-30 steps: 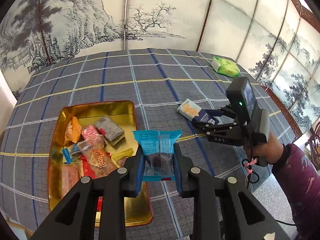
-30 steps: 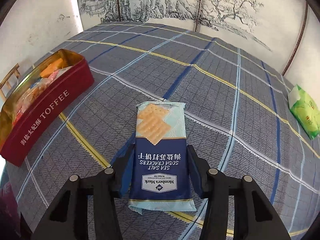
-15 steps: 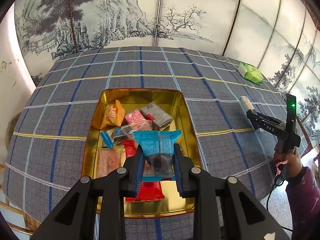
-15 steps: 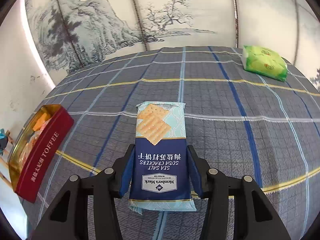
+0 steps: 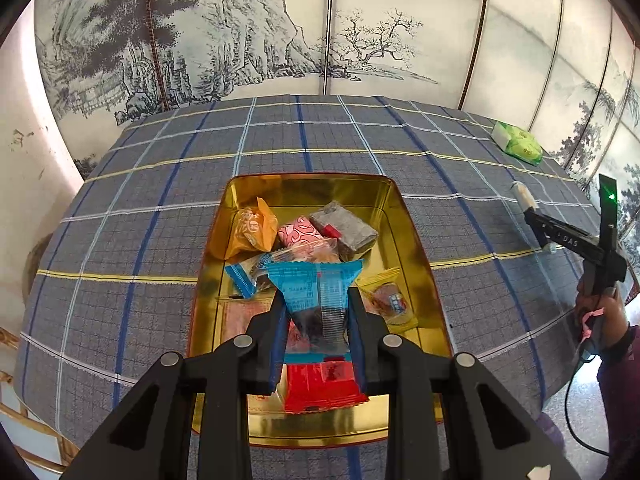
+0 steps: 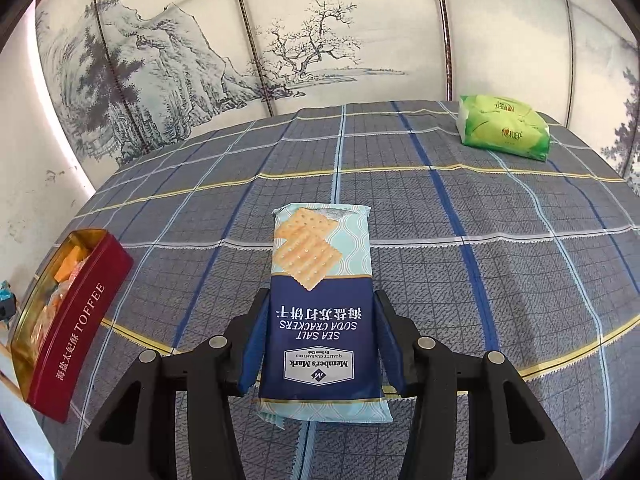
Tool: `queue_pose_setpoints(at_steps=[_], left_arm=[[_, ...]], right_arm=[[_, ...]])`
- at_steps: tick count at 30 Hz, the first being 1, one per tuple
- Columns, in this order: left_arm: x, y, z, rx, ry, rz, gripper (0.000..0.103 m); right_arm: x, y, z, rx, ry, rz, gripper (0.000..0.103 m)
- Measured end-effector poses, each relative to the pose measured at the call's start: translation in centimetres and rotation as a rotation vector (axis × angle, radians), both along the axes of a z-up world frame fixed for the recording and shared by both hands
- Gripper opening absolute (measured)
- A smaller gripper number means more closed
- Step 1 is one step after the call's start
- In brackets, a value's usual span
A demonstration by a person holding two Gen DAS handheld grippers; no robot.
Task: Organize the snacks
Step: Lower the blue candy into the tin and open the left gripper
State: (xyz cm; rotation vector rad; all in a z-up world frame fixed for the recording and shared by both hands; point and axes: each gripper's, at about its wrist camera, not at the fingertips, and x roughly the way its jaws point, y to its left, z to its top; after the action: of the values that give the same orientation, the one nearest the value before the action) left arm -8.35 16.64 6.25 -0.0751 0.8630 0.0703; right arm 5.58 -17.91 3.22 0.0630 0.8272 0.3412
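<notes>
Left wrist view: the left gripper (image 5: 316, 312) pinches a blue snack packet (image 5: 316, 292) above the open gold tin (image 5: 416, 240), seemingly clear of the snacks inside. Release comes next. The right gripper (image 6: 318, 340) clamps the soda cracker pack (image 6: 320, 300) over the tablecloth (image 6: 480, 240), awaiting its turn.

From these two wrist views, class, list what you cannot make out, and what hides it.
- Left wrist: the red packet and the tin floor beneath, partly hidden by the blue snack packet and left gripper.
- Right wrist: the tin's contents, hidden by its red wall and the frame edge.
- Left wrist: the cracker pack, too small.
</notes>
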Motion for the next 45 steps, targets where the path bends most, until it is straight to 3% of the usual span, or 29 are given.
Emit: queue_pose_setpoints(at_steps=[5, 19, 45], left_arm=[[0.2, 0.1, -0.6, 0.042, -0.007, 0.002, 0.024], [0.7, 0.9, -1.4, 0.057, -0.001, 0.011, 0.024], [3.5, 1.7, -0.1, 0.111, -0.028, 0.011, 0.027]], right_arm=[[0.0, -0.3, 0.0, 0.008, 0.003, -0.012, 0.050], [0.3, -0.1, -0.2, -0.018, 0.013, -0.010, 0.050], [0.4, 0.1, -0.8, -0.024, 0.027, -0.009, 0.050]])
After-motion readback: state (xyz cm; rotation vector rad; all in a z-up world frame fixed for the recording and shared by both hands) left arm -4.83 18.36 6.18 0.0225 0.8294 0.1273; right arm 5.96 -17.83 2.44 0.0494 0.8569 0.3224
